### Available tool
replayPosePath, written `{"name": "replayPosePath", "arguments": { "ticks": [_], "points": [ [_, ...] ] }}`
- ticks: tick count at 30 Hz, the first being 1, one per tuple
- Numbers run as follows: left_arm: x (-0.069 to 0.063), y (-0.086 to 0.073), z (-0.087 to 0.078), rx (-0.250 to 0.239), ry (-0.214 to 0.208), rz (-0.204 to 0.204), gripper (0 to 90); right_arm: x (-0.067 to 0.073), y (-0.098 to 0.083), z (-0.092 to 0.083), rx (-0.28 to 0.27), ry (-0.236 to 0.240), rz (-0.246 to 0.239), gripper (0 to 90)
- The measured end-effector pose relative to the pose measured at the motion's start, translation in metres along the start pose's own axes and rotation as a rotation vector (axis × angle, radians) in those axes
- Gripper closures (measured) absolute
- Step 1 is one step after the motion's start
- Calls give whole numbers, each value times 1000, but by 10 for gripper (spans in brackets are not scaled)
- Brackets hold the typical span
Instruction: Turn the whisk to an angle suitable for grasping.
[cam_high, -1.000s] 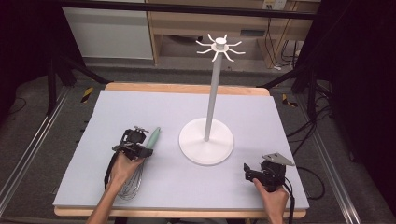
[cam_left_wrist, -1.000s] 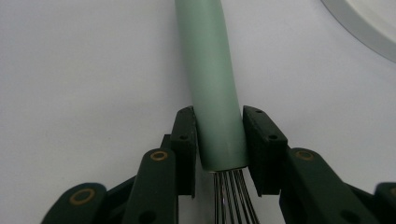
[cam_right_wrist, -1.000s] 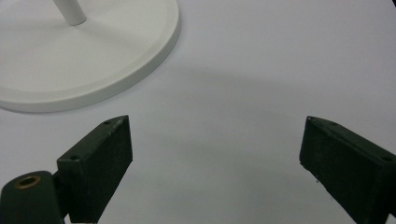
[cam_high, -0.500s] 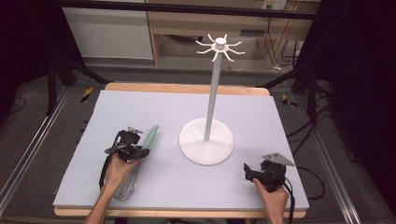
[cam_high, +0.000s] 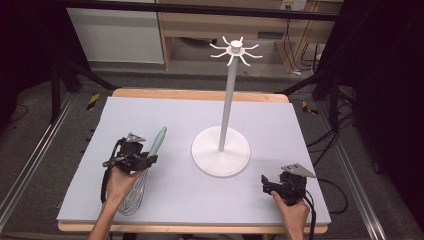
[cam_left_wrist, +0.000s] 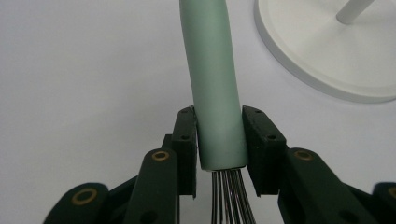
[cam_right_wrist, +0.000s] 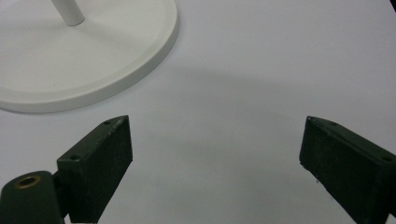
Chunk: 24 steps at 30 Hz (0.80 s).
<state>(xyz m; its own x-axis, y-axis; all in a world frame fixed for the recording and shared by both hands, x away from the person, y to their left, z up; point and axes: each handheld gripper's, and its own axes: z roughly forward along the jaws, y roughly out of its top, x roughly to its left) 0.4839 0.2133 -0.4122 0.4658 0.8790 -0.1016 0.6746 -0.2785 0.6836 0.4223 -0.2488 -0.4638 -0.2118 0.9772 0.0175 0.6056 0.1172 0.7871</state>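
I'm lifting the whisk (cam_high: 145, 165) higher off the mat (cam_high: 165, 112) than before, left gripper (cam_left_wrist: 219, 135) clamping its green handle; right gripper (cam_right_wrist: 215, 154) is resting, jaws apart.

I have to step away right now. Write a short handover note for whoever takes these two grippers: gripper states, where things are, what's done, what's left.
Left gripper: shut on the mint-green-handled wire whisk, fingers clamping the handle's base beside the wires.
Right gripper: open, nothing between its fingers, low over the grey mat near the front right.
White hook stand with round base: mid-table, its top hooks bare.
Done: whisk gripped.
Left: probably lift the whisk and hang it on a hook; the right gripper could steady the base.
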Motion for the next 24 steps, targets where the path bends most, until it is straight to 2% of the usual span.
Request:
{"name": "replayPosePath", "arguments": {
  "ticks": [14,24],
  "points": [
    [-5,1,-14,-68,-7,11,668,0,0,0,1,-1,1,98],
    [-10,3,-28,-165,7,23,668,-1,1,-1,-3,-2,9,98]
  ]
}}
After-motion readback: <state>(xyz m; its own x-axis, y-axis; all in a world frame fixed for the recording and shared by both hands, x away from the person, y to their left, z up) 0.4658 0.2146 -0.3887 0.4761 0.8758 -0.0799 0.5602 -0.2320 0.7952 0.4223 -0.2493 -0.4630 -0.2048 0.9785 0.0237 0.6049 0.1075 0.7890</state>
